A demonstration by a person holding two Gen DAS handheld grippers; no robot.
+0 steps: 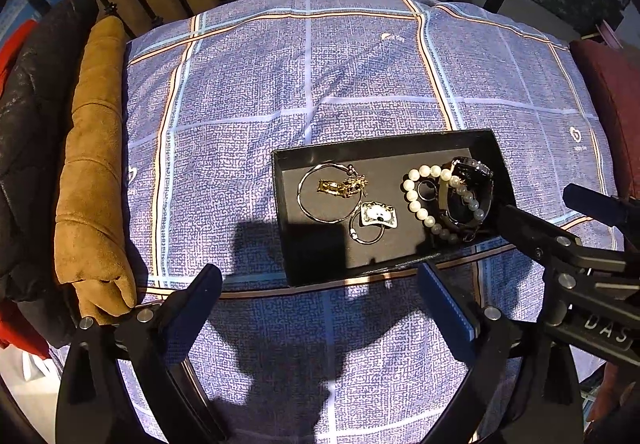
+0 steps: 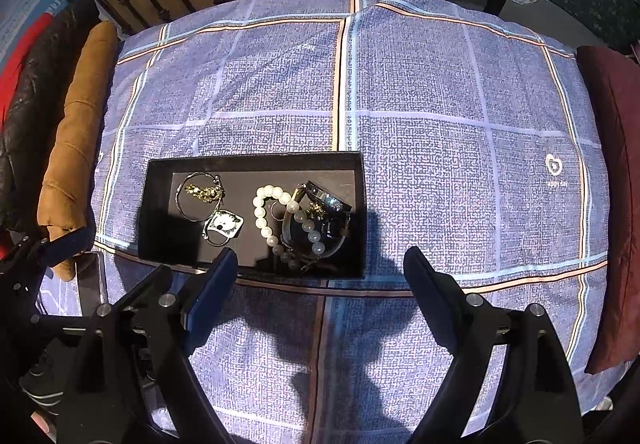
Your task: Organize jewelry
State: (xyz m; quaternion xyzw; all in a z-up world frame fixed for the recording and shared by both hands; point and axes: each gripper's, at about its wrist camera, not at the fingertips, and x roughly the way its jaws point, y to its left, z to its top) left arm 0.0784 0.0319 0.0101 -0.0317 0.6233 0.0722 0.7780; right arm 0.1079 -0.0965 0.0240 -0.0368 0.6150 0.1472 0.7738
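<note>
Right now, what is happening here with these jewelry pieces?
A person holds two claws over a blue checked cloth. Both the left claw and the right claw are open and hold nothing. All the jewelry lies in the black tray: a pearl bracelet, a thin bangle, a dark watch and some charms.

A blue plaid cloth (image 1: pixel 280 91) carries a black tray (image 1: pixel 486 147).

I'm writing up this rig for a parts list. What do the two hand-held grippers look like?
Both match: the left hand-held gripper and right hand-held gripper have black angular arms joined by silver round bolts, each finger faced with a dark blue pad. One black body part carries raised letters "DAS". No cables or sleeves show.
</note>
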